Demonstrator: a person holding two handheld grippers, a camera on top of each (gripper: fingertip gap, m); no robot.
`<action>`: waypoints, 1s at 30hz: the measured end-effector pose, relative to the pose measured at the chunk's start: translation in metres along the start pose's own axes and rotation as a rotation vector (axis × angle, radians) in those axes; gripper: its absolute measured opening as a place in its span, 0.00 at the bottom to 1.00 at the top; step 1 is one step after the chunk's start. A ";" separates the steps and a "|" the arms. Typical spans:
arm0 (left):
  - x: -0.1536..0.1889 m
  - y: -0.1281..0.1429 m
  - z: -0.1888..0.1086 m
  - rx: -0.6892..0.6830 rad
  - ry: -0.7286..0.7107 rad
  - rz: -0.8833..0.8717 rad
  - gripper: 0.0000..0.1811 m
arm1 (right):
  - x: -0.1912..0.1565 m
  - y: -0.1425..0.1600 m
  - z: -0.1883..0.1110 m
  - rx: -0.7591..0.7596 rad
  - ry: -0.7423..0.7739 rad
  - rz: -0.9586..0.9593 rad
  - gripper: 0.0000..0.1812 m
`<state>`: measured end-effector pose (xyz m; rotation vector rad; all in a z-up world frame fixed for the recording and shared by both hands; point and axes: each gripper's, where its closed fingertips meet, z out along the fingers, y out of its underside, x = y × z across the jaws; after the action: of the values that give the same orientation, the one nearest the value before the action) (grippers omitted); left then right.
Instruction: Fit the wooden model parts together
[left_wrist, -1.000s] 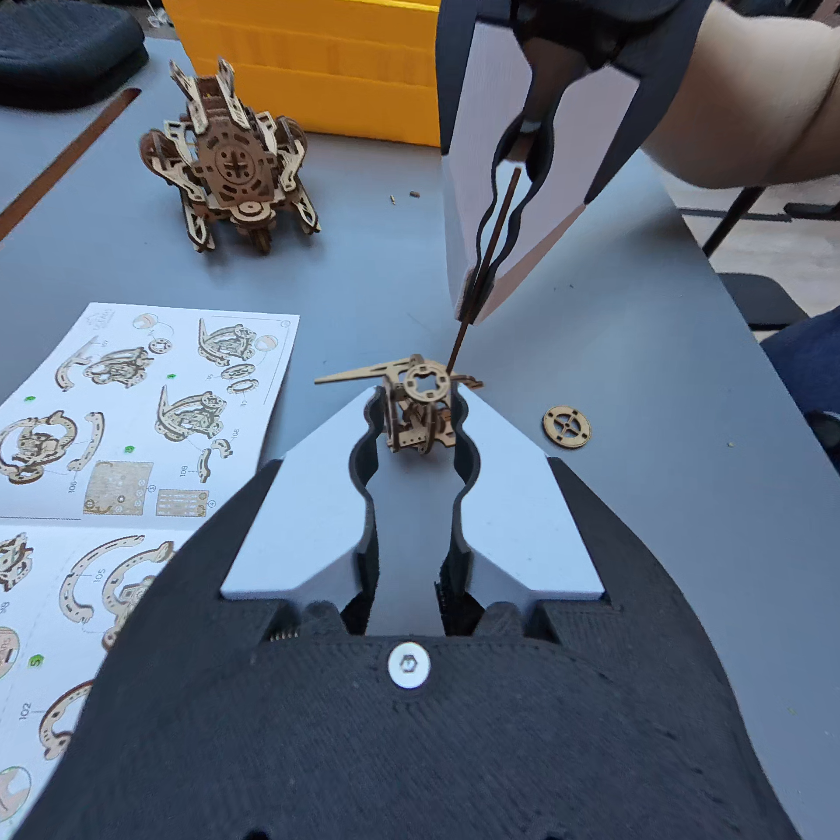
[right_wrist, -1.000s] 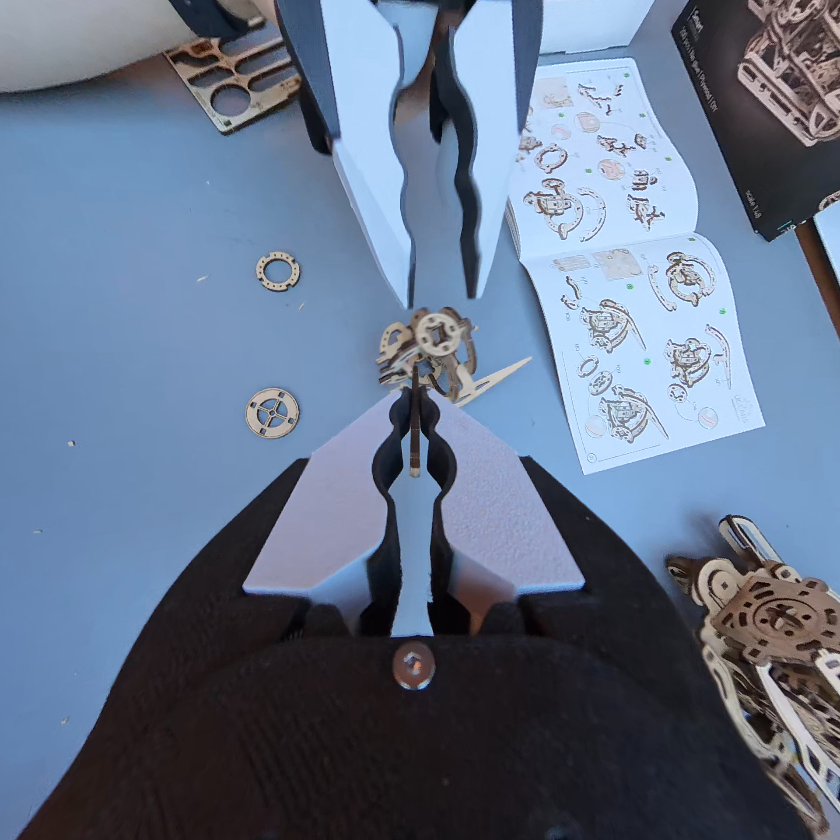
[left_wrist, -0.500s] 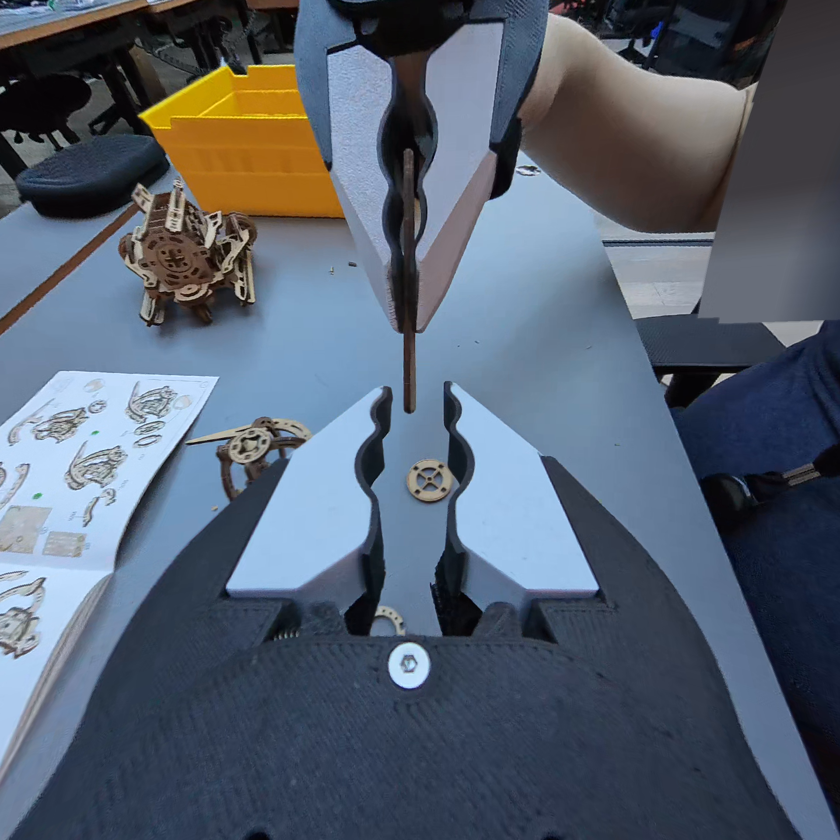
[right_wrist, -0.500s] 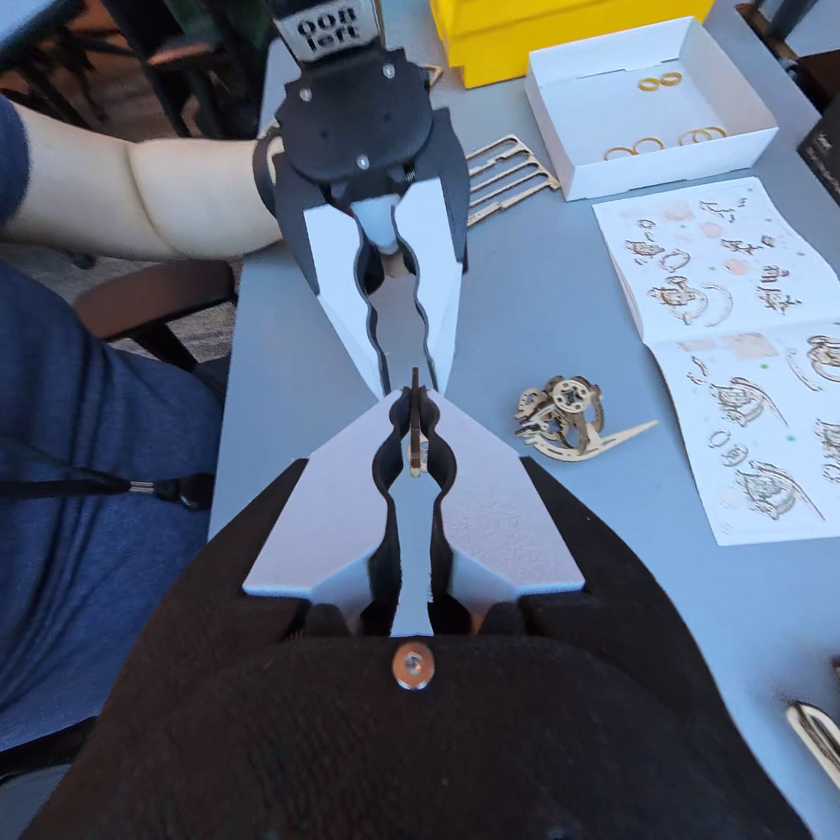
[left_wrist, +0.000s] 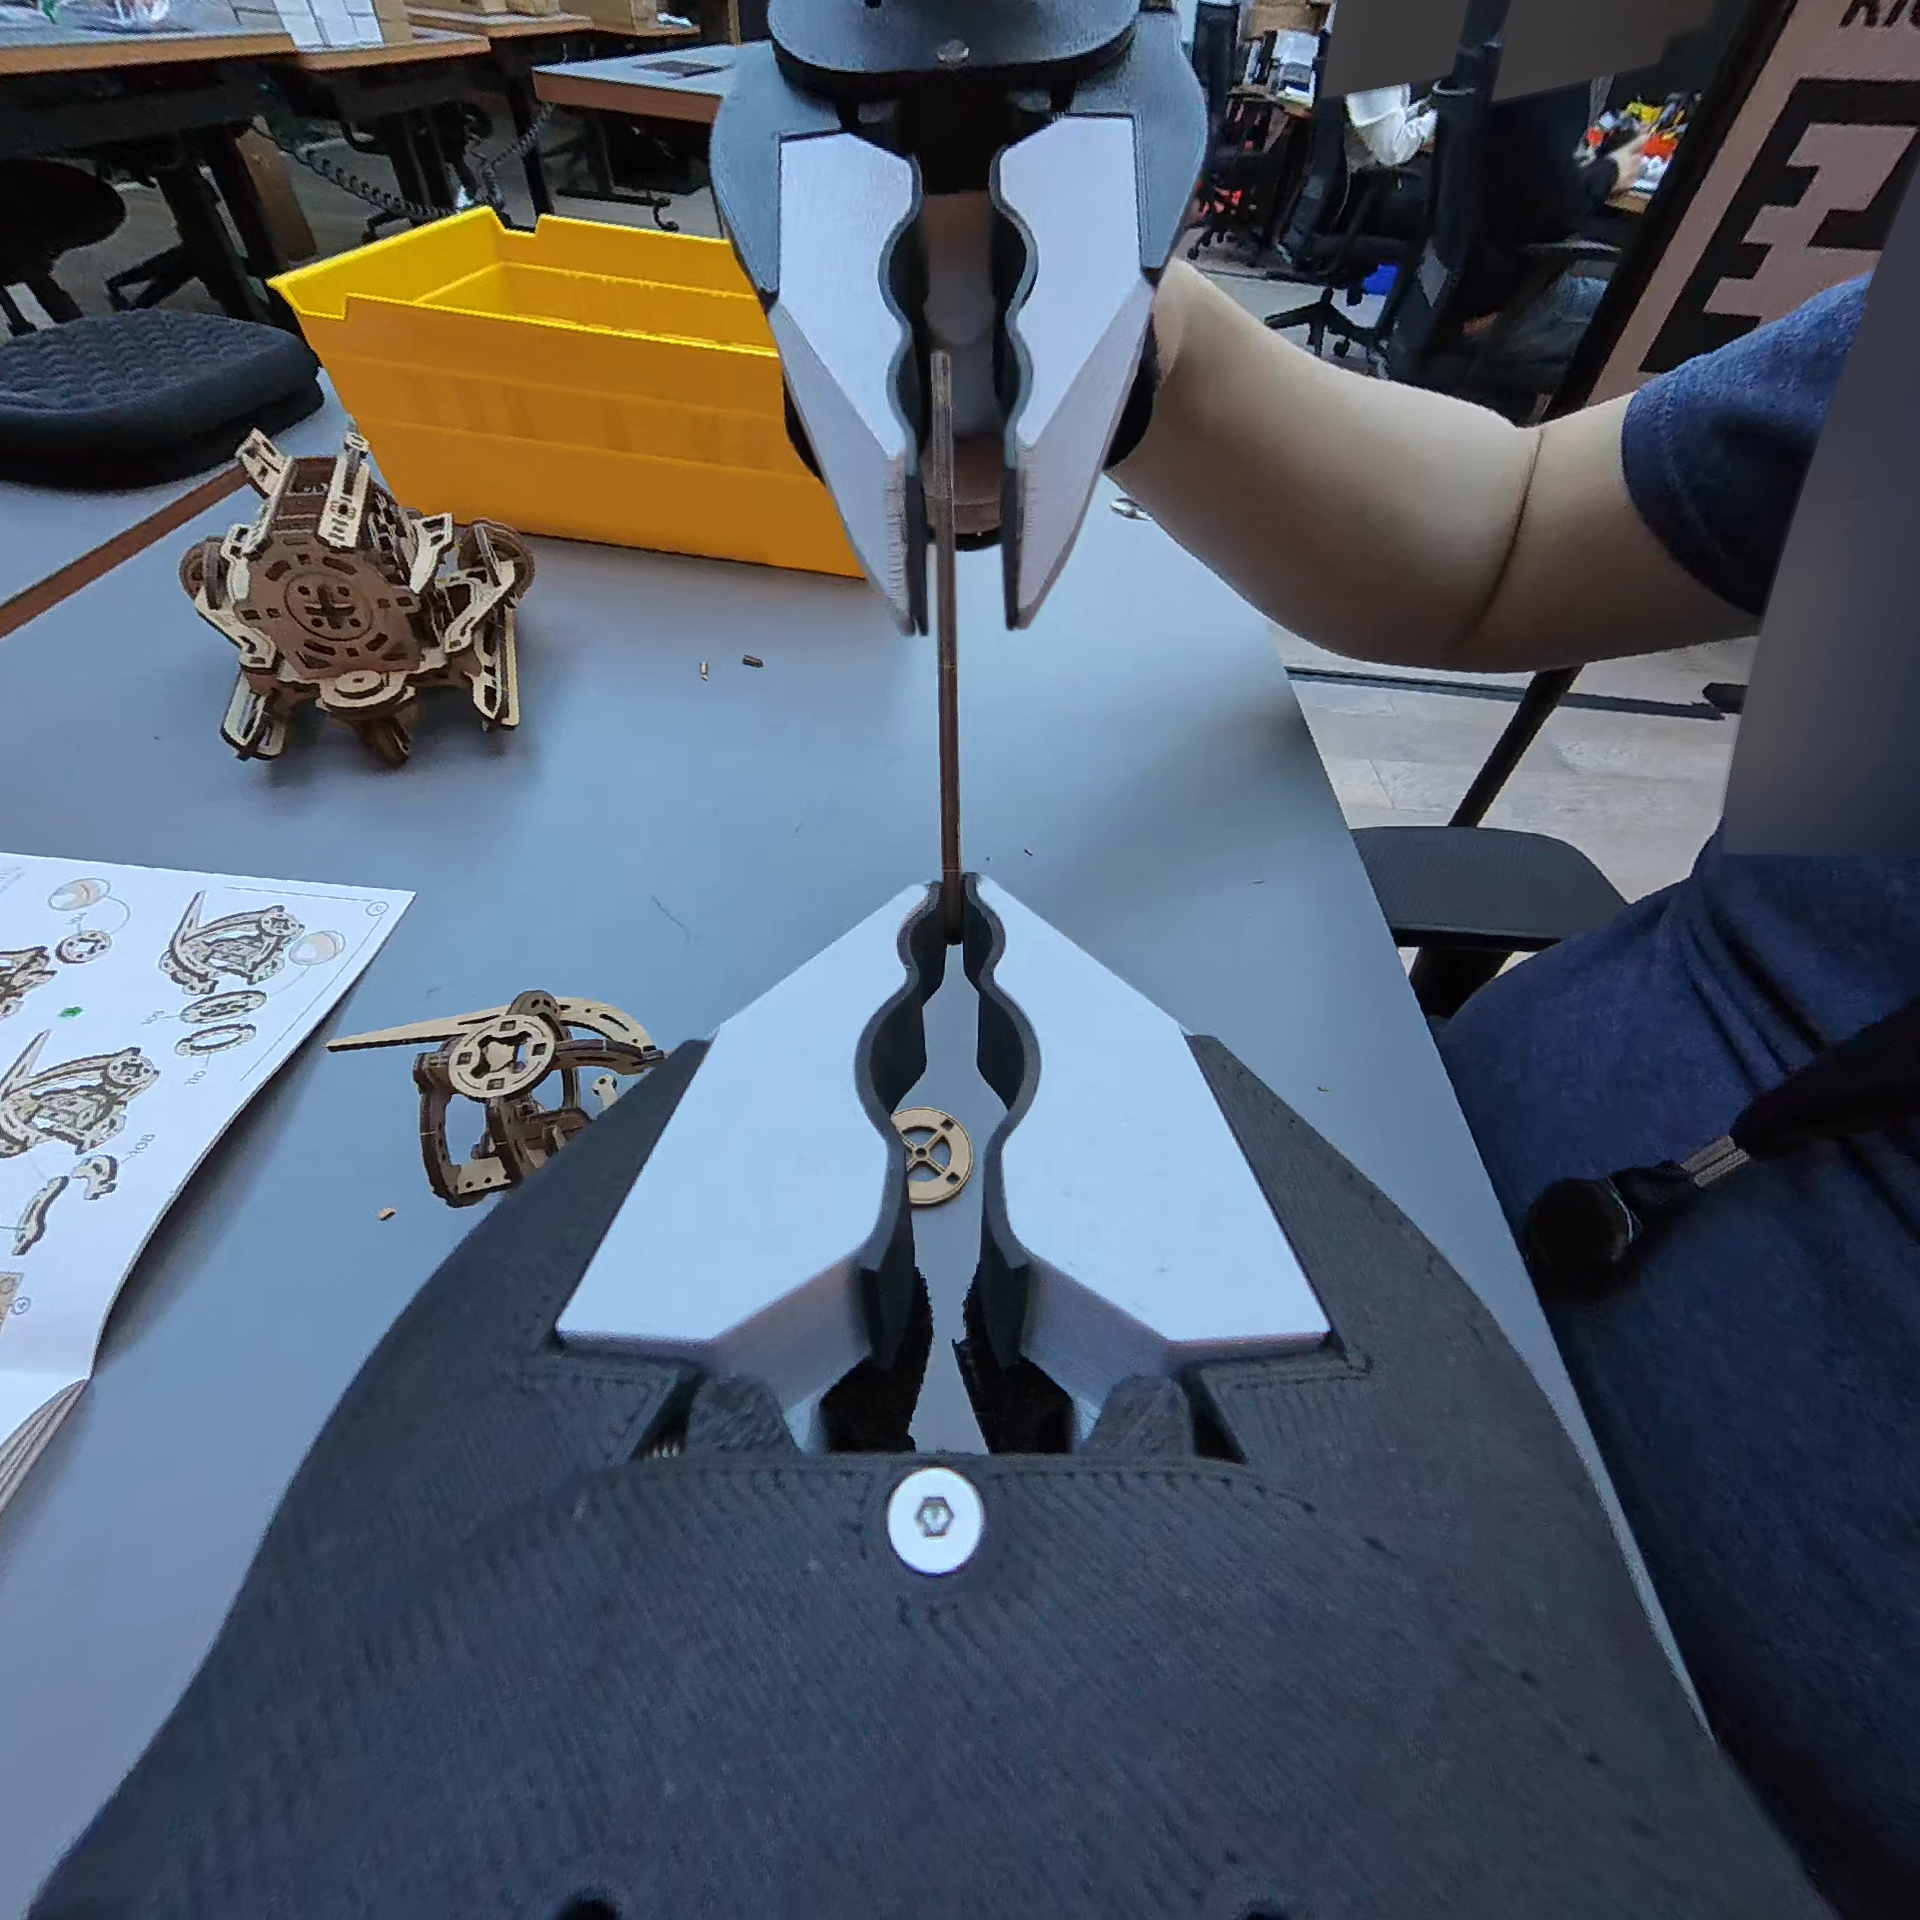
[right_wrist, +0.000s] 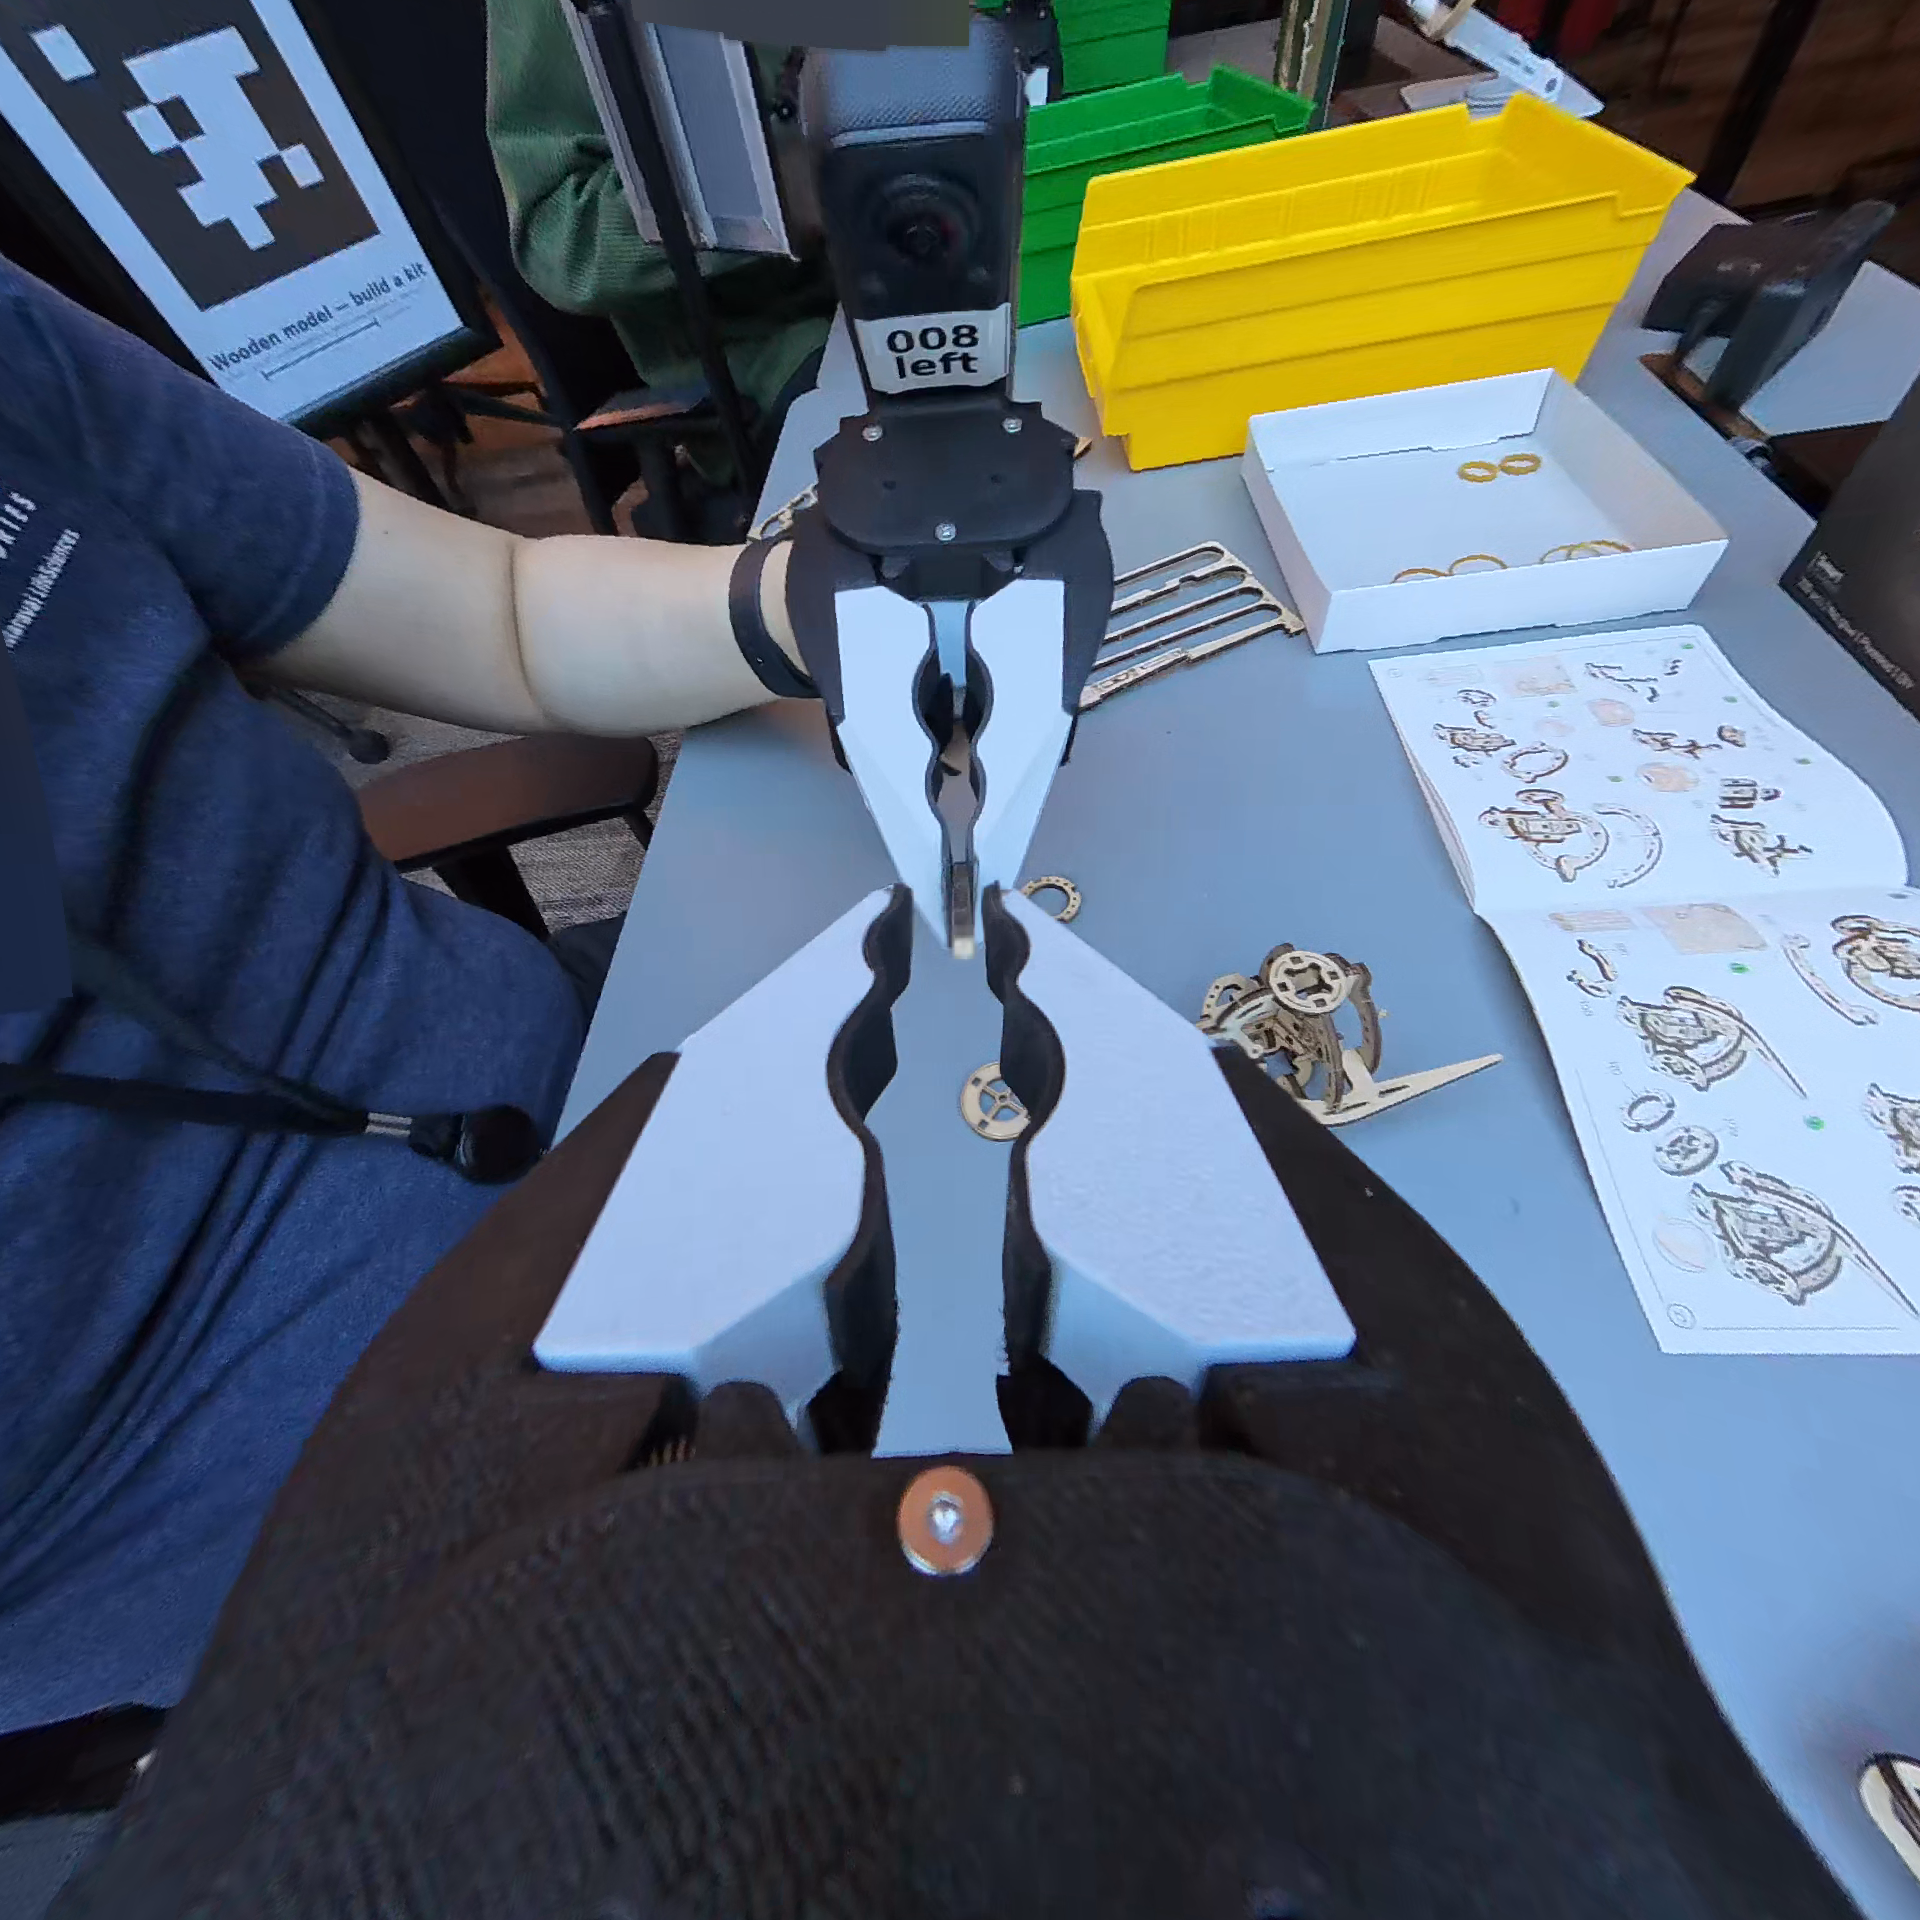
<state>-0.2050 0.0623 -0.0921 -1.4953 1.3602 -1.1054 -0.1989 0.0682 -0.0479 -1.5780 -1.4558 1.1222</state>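
Note:
A thin dark wooden stick (left_wrist: 948, 748) spans the gap between my two grippers above the grey table (left_wrist: 1091, 790). My left gripper (left_wrist: 948, 902) is shut on its near end. My right gripper (left_wrist: 964, 621) faces it with jaws apart, and the stick's far end lies between them beside one finger. In the right wrist view my right gripper (right_wrist: 945, 900) is open, and the left gripper (right_wrist: 961, 914) pinches the stick (right_wrist: 962, 933) between my fingertips. A small wooden sub-assembly (left_wrist: 509, 1086) with a pointed arm rests on the table to the left. A small spoked wheel (left_wrist: 932, 1155) lies below the left fingers.
A larger built wooden model (left_wrist: 353, 603) stands at the far left. An open instruction booklet (left_wrist: 156, 1039) lies at the left. A yellow bin (left_wrist: 582, 416), a white box (right_wrist: 1486, 540) with rings, cut-out wooden sheets (right_wrist: 1184, 613) and a loose ring (right_wrist: 1051, 896) are around. A person's arm (left_wrist: 1403, 520) and lap are at the table edge. Left tips to right tips: about 5 cm. The small spoked wheel (left_wrist: 932, 1155) is about 10 cm from my left fingertips.
My left gripper let go of the sub-assembly, moved right and shut on the stick's end. My right gripper, which held the stick, has opened. Both grippers now sit higher and level.

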 end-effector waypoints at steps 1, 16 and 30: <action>-0.001 0.002 0.001 -0.010 -0.005 0.004 0.00 | 0.001 0.000 0.000 0.001 0.005 -0.009 0.06; -0.004 0.001 0.001 -0.010 -0.007 -0.012 0.00 | 0.007 0.004 0.005 0.011 -0.009 -0.051 0.00; -0.031 -0.006 -0.024 -0.008 -0.189 0.056 0.21 | 0.026 0.001 -0.015 -0.060 0.116 -0.150 0.00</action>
<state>-0.2275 0.0937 -0.0818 -1.5169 1.2685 -0.9003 -0.1851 0.0951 -0.0463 -1.5200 -1.5154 0.8944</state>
